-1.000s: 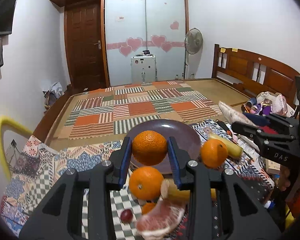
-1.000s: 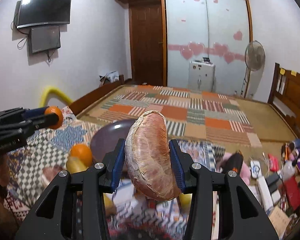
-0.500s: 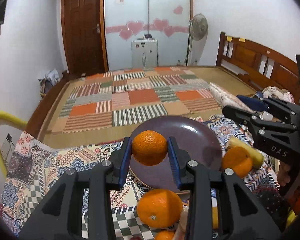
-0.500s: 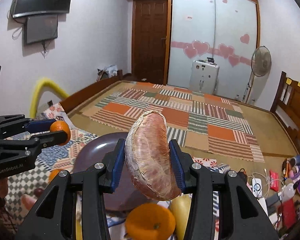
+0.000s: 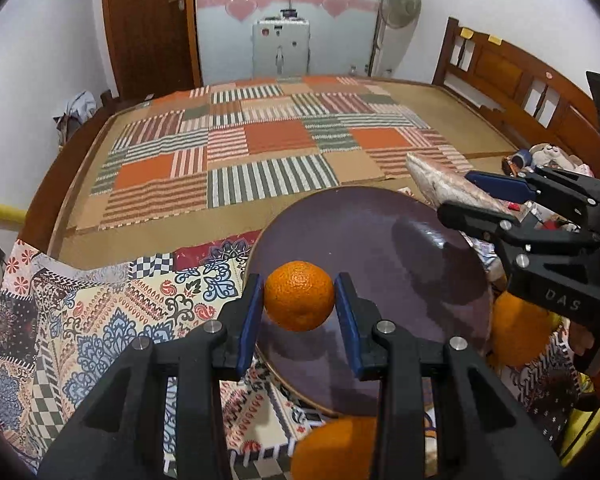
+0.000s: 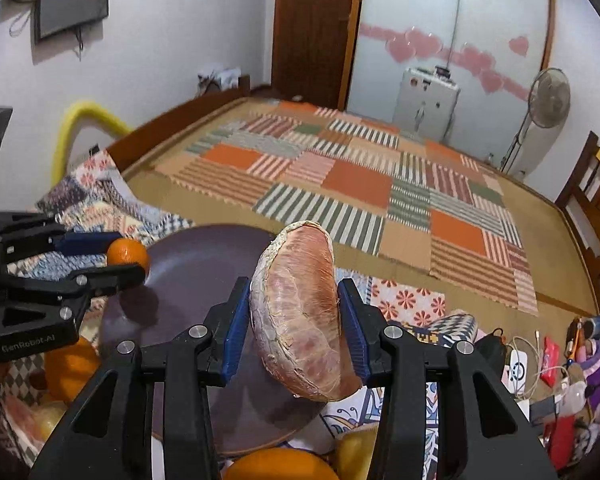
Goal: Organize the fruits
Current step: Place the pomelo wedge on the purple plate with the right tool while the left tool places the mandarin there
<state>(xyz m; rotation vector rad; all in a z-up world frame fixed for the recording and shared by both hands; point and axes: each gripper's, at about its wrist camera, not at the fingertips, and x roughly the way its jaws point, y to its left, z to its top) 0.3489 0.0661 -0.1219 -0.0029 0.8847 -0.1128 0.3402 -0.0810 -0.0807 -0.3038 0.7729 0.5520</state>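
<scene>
Two loads: left gripper (image 5: 299,305) clamps dimpled round orange (image 5: 299,301); right gripper (image 6: 291,329) clamps membranous pomelo wedge (image 6: 300,312).

Glossy purple plate (image 5: 400,248), dimpled orange (image 5: 299,301), membranous pomelo segment (image 6: 300,320).

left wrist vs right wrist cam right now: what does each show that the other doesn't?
Only left wrist: the bed's wooden headboard, and the left gripper close up, shut on an orange.
Only right wrist: the wall TV, floor clutter with cables, and the right gripper close up, shut on a pomelo wedge.
Both: the purple plate, nothing on it yet, the patchwork mat, and the fan.
</scene>
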